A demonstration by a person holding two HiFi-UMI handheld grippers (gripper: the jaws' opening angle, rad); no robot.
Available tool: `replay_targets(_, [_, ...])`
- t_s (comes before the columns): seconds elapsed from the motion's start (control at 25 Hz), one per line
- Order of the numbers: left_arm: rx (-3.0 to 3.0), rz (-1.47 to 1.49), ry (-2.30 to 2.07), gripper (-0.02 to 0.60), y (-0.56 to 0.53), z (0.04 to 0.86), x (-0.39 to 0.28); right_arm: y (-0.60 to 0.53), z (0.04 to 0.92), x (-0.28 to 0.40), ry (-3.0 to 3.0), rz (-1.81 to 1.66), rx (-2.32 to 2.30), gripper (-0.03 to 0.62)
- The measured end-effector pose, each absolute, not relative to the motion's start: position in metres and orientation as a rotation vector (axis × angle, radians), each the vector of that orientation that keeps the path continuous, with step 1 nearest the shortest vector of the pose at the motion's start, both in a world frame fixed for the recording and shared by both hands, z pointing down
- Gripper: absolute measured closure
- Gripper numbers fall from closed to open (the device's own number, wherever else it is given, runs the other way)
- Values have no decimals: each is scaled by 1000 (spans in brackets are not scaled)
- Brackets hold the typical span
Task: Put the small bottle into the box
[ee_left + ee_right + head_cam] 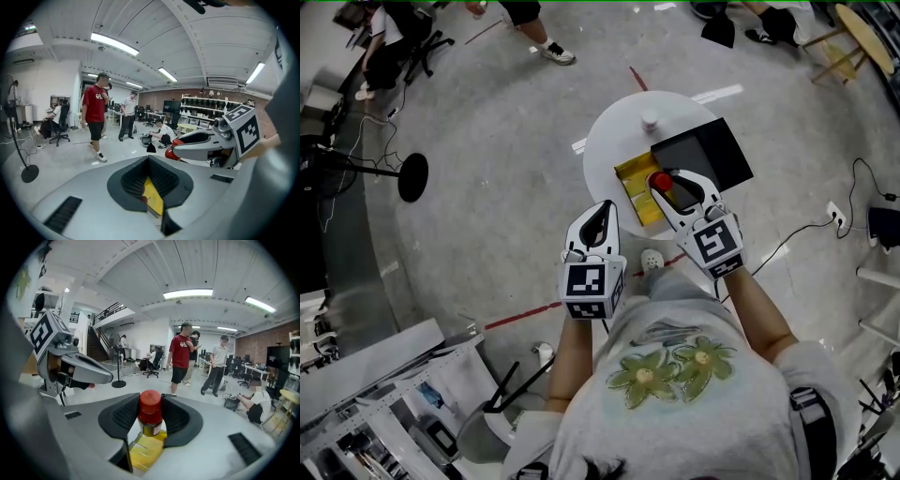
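The round white table is the biggest thing in front of me, and I place everything else from it. Off its left side, well apart on the floor, stands a pole on a black round base. A flat black panel lies on the right half of the table, and just beside it, toward the table's near edge, sits the open yellow box. My right gripper reaches in over the table's near edge with its jaws spread wide and clamped on the small bottle. The pads press the bottle's body from both sides and its red cap stands upright between the jaw tips. The bottle hangs over the box's right side, next to the black panel; the right gripper view shows yellow directly under it. I cannot tell whether its base touches the box. My left gripper sits short of the table's near edge, left of the right one. Its jaws are drawn together with nothing between them, and only a sliver of the yellow box shows through the hollow behind the tips. At the far edge of the table stands a small white object, too small to make out.
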State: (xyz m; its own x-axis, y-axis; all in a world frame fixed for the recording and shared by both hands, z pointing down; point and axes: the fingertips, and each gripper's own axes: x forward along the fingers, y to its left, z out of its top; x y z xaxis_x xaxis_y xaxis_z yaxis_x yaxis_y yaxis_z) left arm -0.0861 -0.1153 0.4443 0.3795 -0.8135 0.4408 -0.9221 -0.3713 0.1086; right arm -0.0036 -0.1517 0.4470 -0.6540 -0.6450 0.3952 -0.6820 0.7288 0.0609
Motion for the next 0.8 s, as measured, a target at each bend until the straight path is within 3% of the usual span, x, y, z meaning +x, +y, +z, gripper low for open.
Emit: replay_targets(0.8, [2247,474,-1527,588,-131,463,-87,-167,492,-3,-2490,190,935,445])
